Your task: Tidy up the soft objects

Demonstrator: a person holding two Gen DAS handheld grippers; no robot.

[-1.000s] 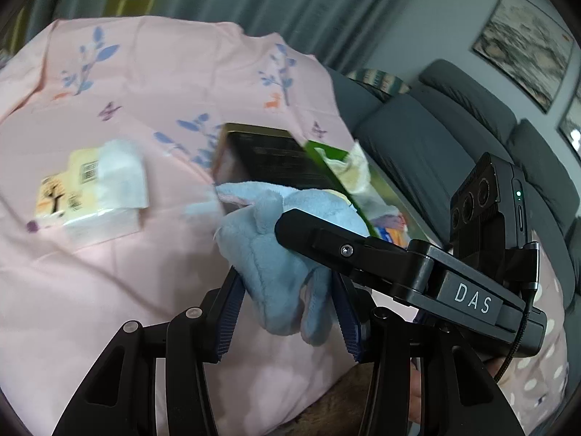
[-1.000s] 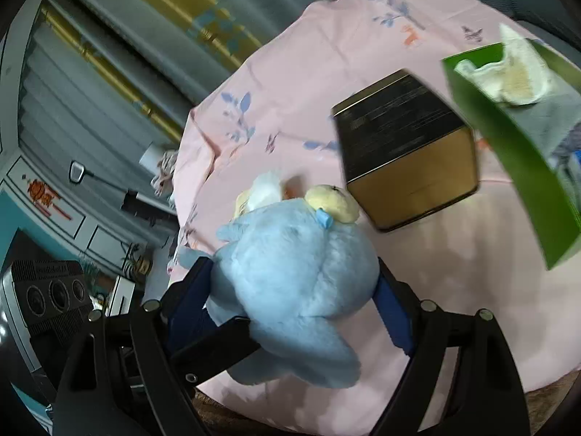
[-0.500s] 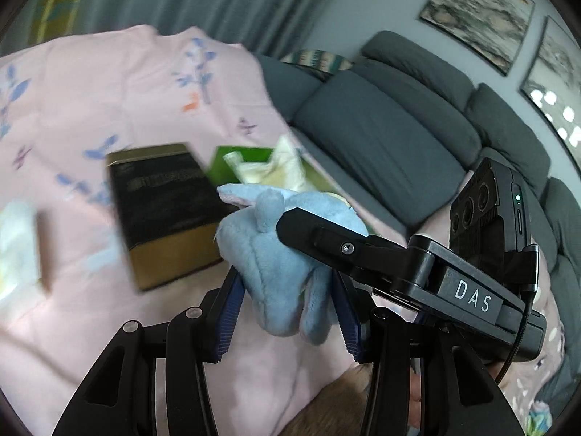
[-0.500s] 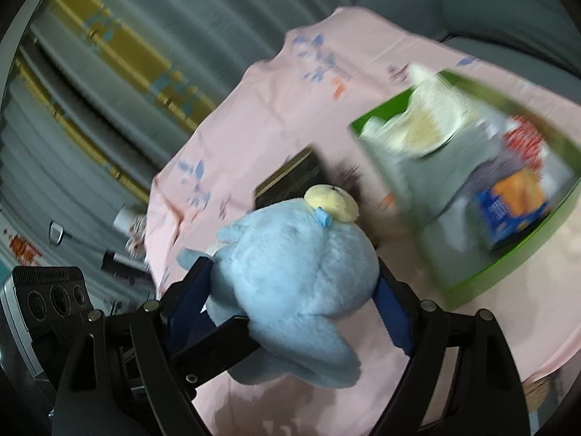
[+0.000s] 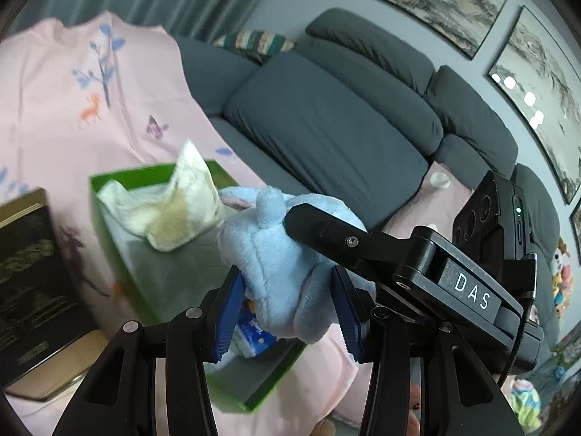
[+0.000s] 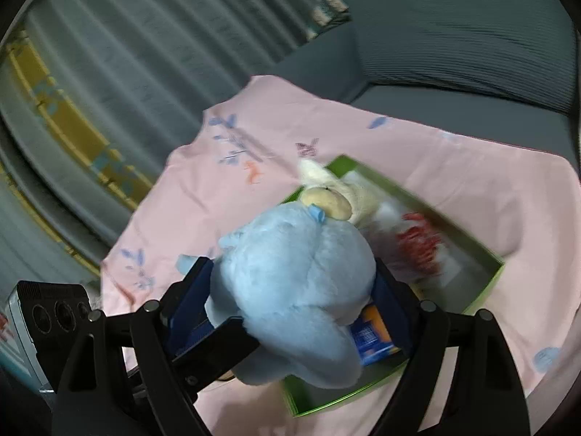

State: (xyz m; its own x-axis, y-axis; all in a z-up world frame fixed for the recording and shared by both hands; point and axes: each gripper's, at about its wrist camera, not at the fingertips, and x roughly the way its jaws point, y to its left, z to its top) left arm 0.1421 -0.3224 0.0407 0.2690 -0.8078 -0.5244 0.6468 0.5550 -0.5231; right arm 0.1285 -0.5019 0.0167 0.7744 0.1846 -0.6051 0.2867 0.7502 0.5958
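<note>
**Blue plush toy (image 6: 290, 283) carried above the green box (image 5: 109, 210).**
Left hand-held gripper (image 5: 287, 305) and right hand-held gripper (image 6: 290, 298) both pinch it; an off-centre release risks it catching the box rim and tumbling onto the pink cloth (image 6: 472, 189).

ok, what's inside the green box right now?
In the green box: a cream plush at the far end, a red-printed packet, and a blue packet. The held blue plush hides the box's near part.

pale blue plush toy (image 6: 294, 276), green box (image 5: 109, 196), pink cloth (image 6: 454, 174)
</note>
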